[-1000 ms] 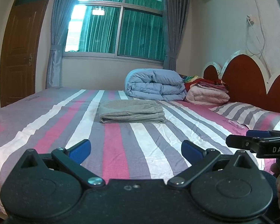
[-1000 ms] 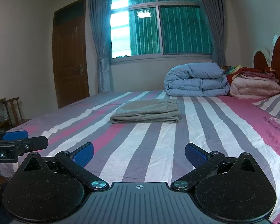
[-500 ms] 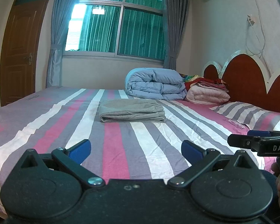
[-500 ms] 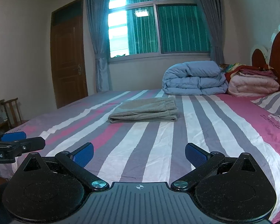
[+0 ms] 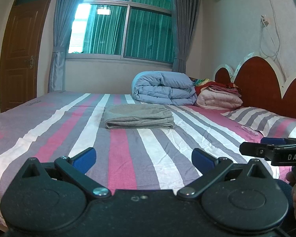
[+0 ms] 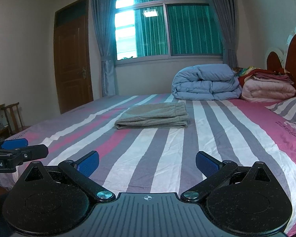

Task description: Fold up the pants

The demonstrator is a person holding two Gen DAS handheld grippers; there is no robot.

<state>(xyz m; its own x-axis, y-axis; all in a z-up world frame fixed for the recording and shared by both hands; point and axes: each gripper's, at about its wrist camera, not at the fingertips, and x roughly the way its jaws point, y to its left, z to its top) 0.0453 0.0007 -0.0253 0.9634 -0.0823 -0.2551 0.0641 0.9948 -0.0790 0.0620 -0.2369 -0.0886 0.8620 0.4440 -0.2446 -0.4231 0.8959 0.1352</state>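
Grey pants (image 5: 138, 116) lie folded in a flat rectangular stack in the middle of the striped bed (image 5: 128, 158); they also show in the right wrist view (image 6: 153, 115). My left gripper (image 5: 143, 159) is open and empty, held near the bed's front edge, well short of the pants. My right gripper (image 6: 147, 163) is open and empty, also well short of the pants. Each gripper shows at the edge of the other's view: the right one (image 5: 274, 152) and the left one (image 6: 15, 152).
A folded blue duvet (image 5: 163, 87) and a pile of pink and red bedding (image 5: 219, 96) lie at the far end by the red headboard (image 5: 262, 86). A striped pillow (image 5: 264, 118) lies at the right. A door (image 6: 73, 63) and a wooden chair (image 6: 13, 116) are at the left.
Both grippers have drifted only slightly; the view shifts a little. The pants have not moved and both grippers stay open.
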